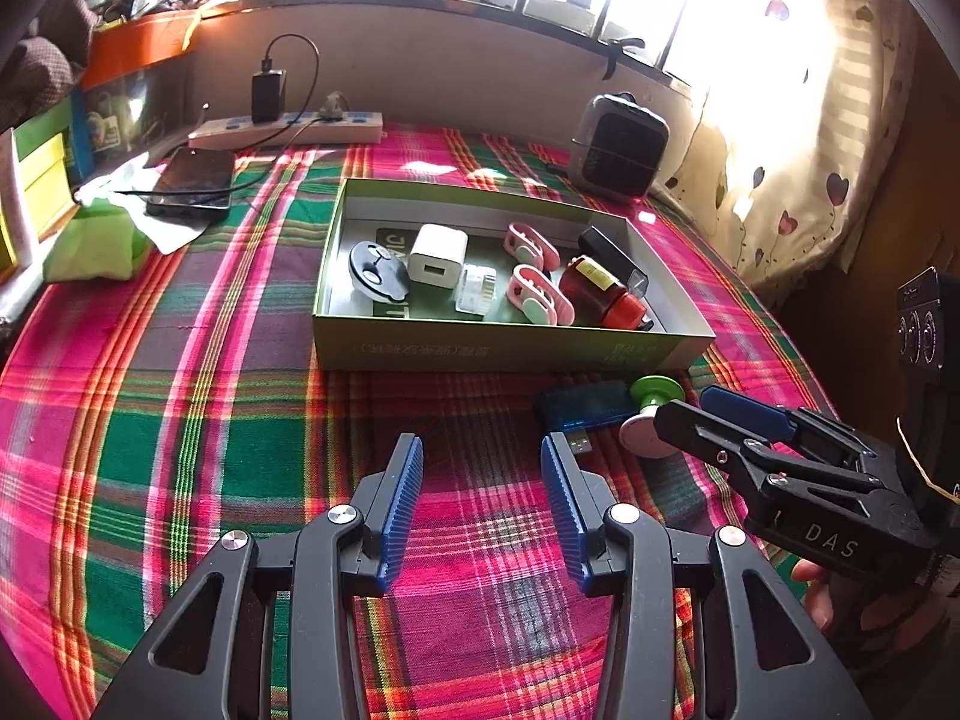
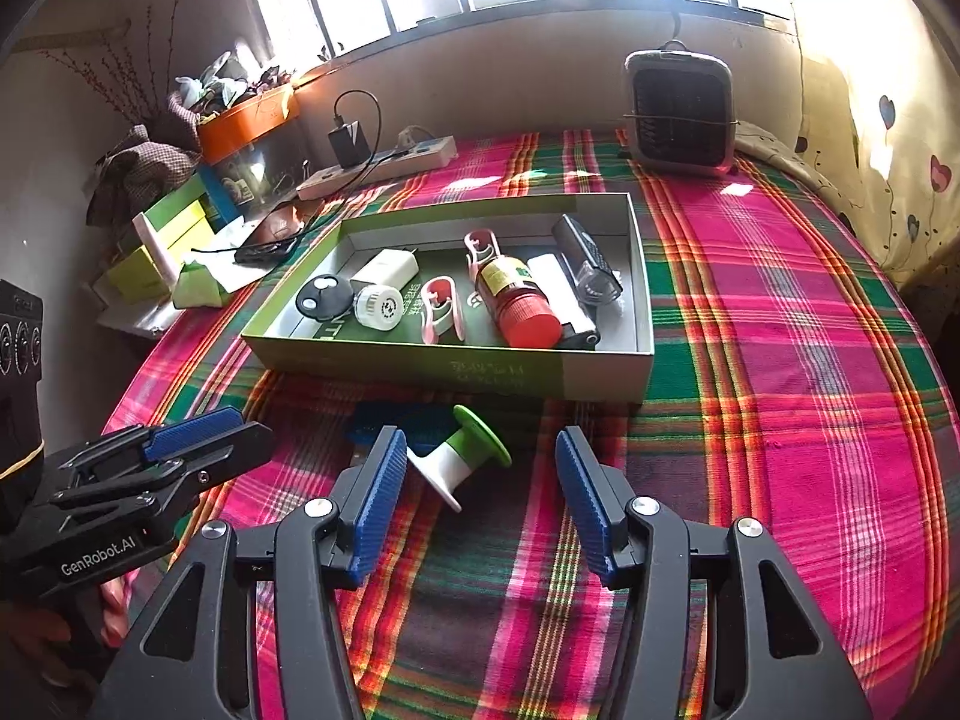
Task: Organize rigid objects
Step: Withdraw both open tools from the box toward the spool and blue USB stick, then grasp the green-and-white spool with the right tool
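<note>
Along the near edge of the plaid-covered bed, just in front of the open green box, two items lie outside: a green-and-white suction knob tipped on its side and a blue USB reader touching it from behind. Your right tool has its blue pads apart, and the knob sits just ahead of the gap, closer to the left pad, with nothing pressed; you look lined up to take it next, since it blocks the reader. Your left tool also stands apart over bare cloth, empty, its right pad close to the reader's metal plug, probably waiting so the two do not collide. Inside the box, the white charger, black key fob, pink clips, red-capped bottle and a black device lie in a loose row, leaving free floor toward the box's left wall. Shift slightly left before closing, or the round stem may roll off one pad.
</note>
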`<state>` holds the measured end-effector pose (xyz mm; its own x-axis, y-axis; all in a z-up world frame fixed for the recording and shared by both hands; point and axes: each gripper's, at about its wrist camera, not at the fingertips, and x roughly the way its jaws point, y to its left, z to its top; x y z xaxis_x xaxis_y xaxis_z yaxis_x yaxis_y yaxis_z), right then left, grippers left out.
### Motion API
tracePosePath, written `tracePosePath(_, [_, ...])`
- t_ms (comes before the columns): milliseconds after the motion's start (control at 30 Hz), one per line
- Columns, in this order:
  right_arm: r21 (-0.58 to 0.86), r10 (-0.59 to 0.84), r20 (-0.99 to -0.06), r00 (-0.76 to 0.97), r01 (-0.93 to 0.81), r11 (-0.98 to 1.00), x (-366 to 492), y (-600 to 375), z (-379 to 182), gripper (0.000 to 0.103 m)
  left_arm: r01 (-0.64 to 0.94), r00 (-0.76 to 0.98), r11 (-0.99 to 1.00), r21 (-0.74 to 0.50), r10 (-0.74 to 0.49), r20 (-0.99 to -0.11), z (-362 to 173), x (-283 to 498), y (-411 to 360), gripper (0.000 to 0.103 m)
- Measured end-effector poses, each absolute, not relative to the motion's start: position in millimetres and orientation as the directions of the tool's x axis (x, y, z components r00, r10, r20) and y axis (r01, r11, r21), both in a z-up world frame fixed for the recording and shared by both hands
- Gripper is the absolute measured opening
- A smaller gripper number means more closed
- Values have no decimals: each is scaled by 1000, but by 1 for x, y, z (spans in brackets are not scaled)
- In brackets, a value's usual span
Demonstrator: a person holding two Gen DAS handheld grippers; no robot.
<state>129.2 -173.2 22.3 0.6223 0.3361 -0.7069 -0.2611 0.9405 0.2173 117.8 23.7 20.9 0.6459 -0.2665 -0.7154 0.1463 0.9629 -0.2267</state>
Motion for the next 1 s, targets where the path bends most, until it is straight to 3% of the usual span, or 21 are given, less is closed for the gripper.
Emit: tracePosePath(1000, [121, 296, -756, 584, -321, 939, 143, -155, 7, 57, 186, 612, 952, -243, -306, -729, 16, 122, 21, 41])
